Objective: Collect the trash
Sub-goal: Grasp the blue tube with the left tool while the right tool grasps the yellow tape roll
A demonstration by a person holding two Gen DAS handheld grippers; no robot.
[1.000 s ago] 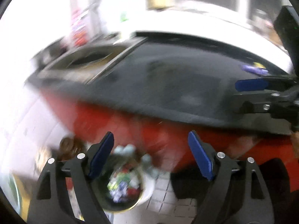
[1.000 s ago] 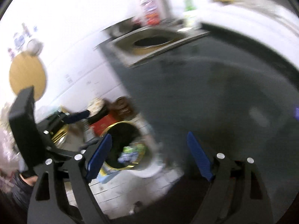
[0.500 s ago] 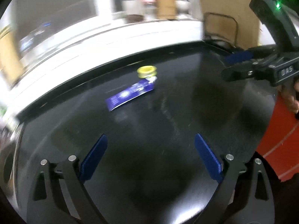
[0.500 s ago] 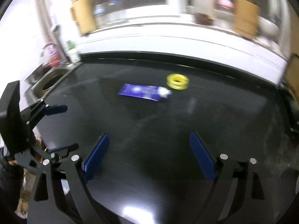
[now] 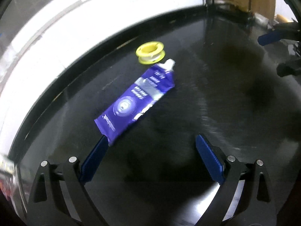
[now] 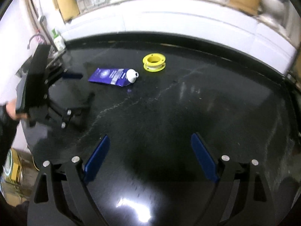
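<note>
On the black counter [image 5: 216, 98] lies a purple squeeze tube [image 5: 137, 101] with a white cap. A yellow spool [image 5: 150, 53] sits just beyond the cap. My left gripper [image 5: 151, 138] is open over the counter, and the tube's flat end lies by its left fingertip, untouched. In the right wrist view the tube [image 6: 111, 77] and spool [image 6: 154, 62] lie far ahead of my right gripper [image 6: 150, 137]. It is open with only bare counter between its fingers. The left gripper [image 6: 82, 86] shows there too, just left of the tube.
A white tiled ledge [image 6: 188, 22] with jars and brown containers runs behind the counter. A soap bottle [image 6: 58, 41] and a tap [image 6: 33, 38] stand at the back left. Boxes [image 6: 13, 167] sit on the floor past the counter's left edge.
Both views have swung from the bin and sink end onto the counter. The tube and spool now sit much closer to my left gripper. Both grippers' jaws stand a little wider.
</note>
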